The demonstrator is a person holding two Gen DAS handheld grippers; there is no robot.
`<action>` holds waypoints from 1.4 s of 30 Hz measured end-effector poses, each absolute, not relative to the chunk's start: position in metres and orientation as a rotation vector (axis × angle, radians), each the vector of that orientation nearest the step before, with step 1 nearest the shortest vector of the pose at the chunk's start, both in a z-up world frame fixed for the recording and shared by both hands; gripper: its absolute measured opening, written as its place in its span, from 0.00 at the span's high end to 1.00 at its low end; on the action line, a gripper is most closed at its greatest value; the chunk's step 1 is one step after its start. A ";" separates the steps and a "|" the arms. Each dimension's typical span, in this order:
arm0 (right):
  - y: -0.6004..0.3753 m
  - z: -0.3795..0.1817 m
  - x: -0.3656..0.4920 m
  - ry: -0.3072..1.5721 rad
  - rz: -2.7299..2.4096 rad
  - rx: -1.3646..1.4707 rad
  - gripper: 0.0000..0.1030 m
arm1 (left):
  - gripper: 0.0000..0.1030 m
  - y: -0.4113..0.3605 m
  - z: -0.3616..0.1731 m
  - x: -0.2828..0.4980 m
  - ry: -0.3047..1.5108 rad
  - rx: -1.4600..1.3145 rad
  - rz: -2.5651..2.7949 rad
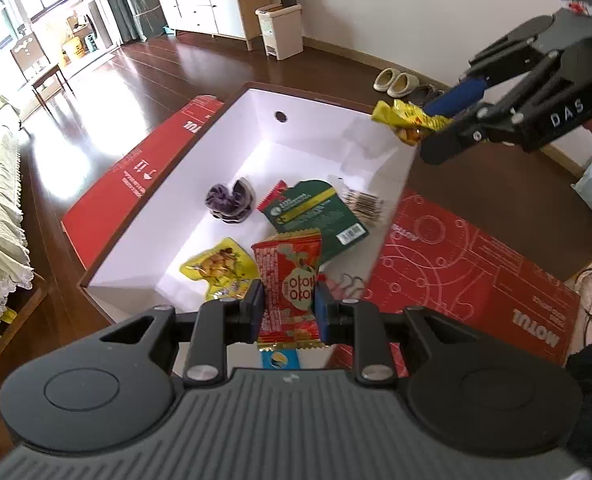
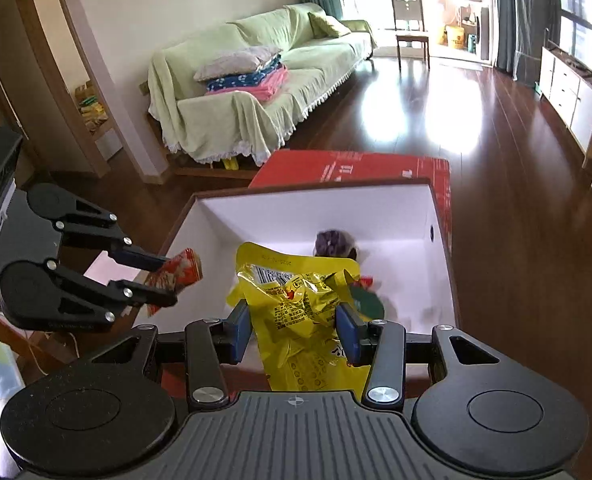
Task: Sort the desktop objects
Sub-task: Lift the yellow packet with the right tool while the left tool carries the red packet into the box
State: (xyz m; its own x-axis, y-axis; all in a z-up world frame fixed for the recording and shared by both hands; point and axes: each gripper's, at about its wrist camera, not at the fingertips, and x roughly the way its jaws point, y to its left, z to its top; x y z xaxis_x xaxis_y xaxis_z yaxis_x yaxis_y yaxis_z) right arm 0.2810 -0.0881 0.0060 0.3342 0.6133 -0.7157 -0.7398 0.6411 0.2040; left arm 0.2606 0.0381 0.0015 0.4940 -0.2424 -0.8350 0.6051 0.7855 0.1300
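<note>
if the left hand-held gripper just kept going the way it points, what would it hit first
Probably the box's white floor, near the green packet. The left hand-held gripper, shut on the red snack packet, aims down into the open box; depth is uncertain.

box [image 1: 256, 128] far end bare, packets [image 1: 316, 212] nearer

The left tongs [image 1: 289, 304] pinch a red packet [image 1: 290, 280] above the white box [image 1: 256, 120]. Inside lie a purple scrunchie [image 1: 230, 200], a green packet [image 1: 320, 216] and a yellow pouch [image 1: 218, 266]. At upper right, the right tongs [image 1: 442, 124] grip a yellow bag [image 1: 410, 122] — over the box's far corner.
</note>
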 end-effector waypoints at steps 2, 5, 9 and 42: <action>-0.083 0.007 0.287 0.849 0.889 -0.169 0.57 | 0.79 0.039 0.001 0.268 0.916 0.446 -0.522; -0.075 0.005 0.298 0.846 0.885 -0.166 0.57 | 0.79 0.042 0.001 0.279 0.913 0.443 -0.501; -0.065 -0.002 0.314 0.852 0.871 -0.163 0.57 | 0.79 0.046 -0.001 0.297 0.910 0.429 -0.469; -0.074 -0.072 0.400 0.984 0.691 -0.024 0.57 | 0.78 0.022 -0.123 0.413 1.068 0.218 -0.439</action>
State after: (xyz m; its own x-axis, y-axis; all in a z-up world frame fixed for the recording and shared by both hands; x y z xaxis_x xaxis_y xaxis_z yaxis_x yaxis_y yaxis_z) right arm 0.4000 -0.0741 -0.0723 0.3599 0.5254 -0.7710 -0.5464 0.7885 0.2823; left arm 0.4131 0.0223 -0.1233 0.4065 -0.2408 -0.8813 0.4482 0.8931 -0.0373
